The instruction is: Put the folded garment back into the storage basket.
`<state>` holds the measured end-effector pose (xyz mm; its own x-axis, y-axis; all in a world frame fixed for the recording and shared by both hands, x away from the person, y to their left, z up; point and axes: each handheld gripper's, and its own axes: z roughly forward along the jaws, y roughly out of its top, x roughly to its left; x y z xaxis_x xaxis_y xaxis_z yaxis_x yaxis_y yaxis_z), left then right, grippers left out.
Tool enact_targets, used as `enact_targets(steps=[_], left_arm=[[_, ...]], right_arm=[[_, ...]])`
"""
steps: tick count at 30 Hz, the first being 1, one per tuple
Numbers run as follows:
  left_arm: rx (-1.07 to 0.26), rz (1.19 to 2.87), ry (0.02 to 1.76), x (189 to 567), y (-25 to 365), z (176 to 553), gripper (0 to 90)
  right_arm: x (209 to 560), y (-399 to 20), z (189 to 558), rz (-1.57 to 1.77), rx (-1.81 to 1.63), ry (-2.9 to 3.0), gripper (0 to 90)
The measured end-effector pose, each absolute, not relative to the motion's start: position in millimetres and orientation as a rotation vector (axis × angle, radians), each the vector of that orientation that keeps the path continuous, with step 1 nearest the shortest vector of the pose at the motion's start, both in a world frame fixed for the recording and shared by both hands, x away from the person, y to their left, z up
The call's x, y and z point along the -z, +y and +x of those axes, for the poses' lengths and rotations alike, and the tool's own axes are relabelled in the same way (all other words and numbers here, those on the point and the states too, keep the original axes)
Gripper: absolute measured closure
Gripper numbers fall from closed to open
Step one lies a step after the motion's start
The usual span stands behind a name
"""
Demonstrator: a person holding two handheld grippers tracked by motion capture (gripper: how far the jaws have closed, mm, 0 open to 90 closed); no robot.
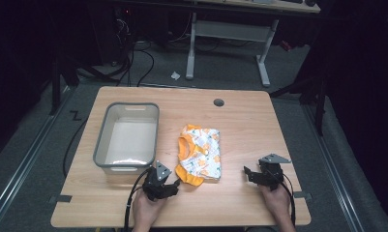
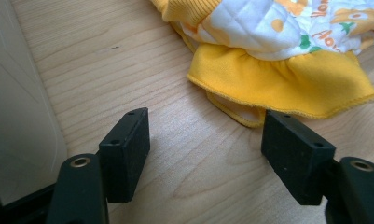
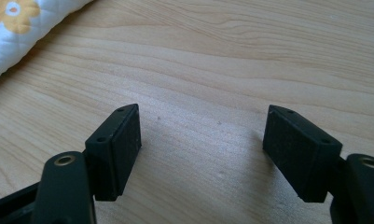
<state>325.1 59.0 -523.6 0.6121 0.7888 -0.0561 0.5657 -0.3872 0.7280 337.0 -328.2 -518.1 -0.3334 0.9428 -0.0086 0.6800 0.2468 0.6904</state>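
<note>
Left claw (image 1: 171,182) low over the pale wooden worktop (image 1: 245,125), jaws spread wide, nothing between them. Folded white quilted garment with orange print and yellow frilled hem (image 1: 200,154) lies just ahead of it, the hem close to its right-hand jaw, not gripped. Grey rectangular plastic bin (image 1: 127,135) just off its left side. Right claw (image 1: 250,175) also wide open and empty over bare wood, garment ahead to its left.
</note>
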Motion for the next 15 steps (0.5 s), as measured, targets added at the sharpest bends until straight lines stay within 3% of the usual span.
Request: enact_targets(steps=[15], left_arm=[[-0.394, 2.105, 1.066, 523.6, 58.2, 324.5, 32.8]], right_arm=[[518.1, -328.1, 337.4, 1.482, -0.833, 2.100, 28.1]])
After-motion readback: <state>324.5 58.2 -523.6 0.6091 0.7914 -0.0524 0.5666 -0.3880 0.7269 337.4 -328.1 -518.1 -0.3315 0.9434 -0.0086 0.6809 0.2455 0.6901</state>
